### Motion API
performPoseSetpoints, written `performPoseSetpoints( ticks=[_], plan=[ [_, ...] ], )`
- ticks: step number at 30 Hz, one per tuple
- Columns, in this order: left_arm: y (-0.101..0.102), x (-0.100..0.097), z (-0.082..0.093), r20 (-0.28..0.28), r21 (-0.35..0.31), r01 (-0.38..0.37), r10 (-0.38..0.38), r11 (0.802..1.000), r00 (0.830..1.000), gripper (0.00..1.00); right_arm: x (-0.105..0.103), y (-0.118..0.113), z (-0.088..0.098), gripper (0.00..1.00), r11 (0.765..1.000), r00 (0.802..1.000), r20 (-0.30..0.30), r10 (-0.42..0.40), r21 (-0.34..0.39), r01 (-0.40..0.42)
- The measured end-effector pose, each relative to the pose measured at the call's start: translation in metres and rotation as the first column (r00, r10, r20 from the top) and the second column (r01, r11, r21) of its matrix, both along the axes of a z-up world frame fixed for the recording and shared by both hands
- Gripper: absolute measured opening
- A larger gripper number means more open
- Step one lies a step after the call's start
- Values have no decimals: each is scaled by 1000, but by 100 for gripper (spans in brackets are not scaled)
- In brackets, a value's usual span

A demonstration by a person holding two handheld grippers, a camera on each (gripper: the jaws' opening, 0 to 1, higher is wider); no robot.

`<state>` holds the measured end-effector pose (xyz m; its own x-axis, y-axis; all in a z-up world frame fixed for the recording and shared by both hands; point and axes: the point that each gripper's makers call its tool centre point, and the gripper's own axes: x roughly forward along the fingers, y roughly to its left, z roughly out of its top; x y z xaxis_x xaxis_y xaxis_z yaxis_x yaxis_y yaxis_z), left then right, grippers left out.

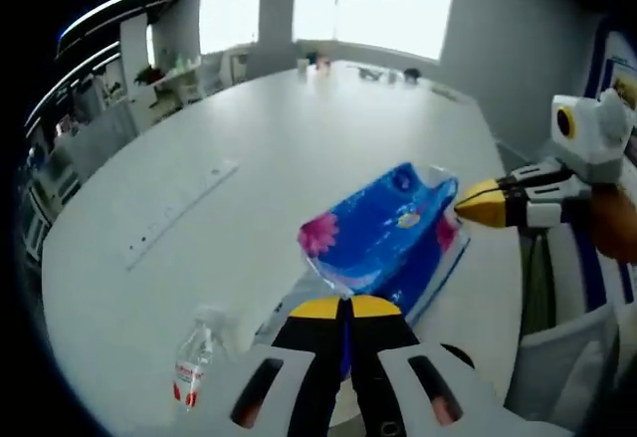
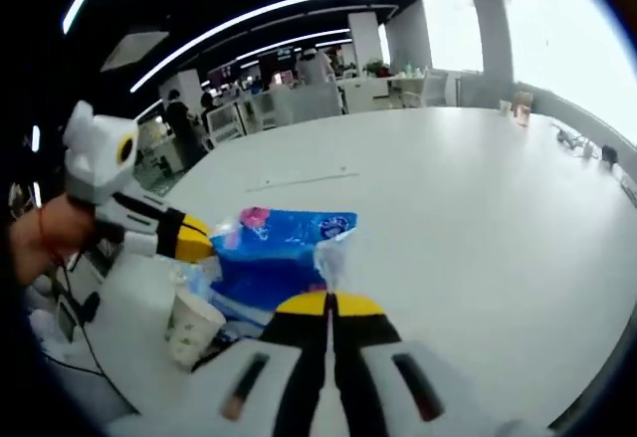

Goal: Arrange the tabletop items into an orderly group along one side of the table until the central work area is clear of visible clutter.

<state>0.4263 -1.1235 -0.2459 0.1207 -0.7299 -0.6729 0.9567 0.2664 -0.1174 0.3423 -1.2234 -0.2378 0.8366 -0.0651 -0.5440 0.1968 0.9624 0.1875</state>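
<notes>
Both grippers hold the blue tissue pack (image 1: 383, 233) near the table (image 1: 299, 138) edge closest to the person, so the step in hand seems to be carrying it to that side. The left gripper (image 1: 346, 308) and right gripper (image 2: 328, 305) each have jaws closed, pinching the pack's plastic wrap at opposite ends. Next it needs setting down neatly beside the small bottle (image 1: 194, 362) and paper cup (image 2: 192, 327).

My left tool (image 1: 347, 307) and right tool (image 2: 329, 304) meet opposite ends of the blue plastic tissue pack (image 1: 383, 235) on the round white table (image 1: 299, 138); a clear plastic bottle (image 1: 194, 362) lies left of my left tool.
</notes>
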Motion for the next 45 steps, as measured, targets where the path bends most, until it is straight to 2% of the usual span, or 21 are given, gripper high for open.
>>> performPoseSetpoints(
  ticks=[4, 7, 13, 17, 24, 30, 32, 39, 45],
  plan=[
    [-9, -9, 17, -9, -36, -28, 28, 999, 1000, 0, -2, -13, 18, 0, 1000, 999, 29, 14, -3, -14],
    [-17, -15, 27, 10, -45, -23, 24, 999, 1000, 0, -4, -24, 30, 0, 999, 998, 44, 34, -15, -34],
    [-36, -25, 44, 15, -65, -32, 33, 997, 999, 0, -9, -47, 44, 0, 998, 997, 62, 54, -30, -52],
    [-50, -31, 53, 11, -76, -45, 46, 996, 999, 0, -12, -60, 49, 0, 998, 996, 69, 62, -28, -60],
    [-79, -43, 53, 11, -75, -47, 48, 996, 999, 0, -18, -92, 49, 0, 997, 995, 66, 71, -36, -69],
    [-105, -49, 40, -4, -63, -57, 57, 996, 998, 0, -20, -115, 43, 0, 997, 996, 59, 71, -36, -69],
    [-113, -49, 31, -30, -53, -79, 77, 995, 997, 0, -21, -122, 36, 0, 997, 996, 45, 73, -32, -71],
    [-133, -47, 5, -55, -21, -108, 107, 994, 993, 0, -20, -144, 7, 0, 997, 997, 2, 78, -9, -78],
    [-138, -42, -28, -90, 42, -153, 156, 987, 984, 0, -13, -151, -19, 0, 996, 996, -31, 88, 22, -87]
  ],
)
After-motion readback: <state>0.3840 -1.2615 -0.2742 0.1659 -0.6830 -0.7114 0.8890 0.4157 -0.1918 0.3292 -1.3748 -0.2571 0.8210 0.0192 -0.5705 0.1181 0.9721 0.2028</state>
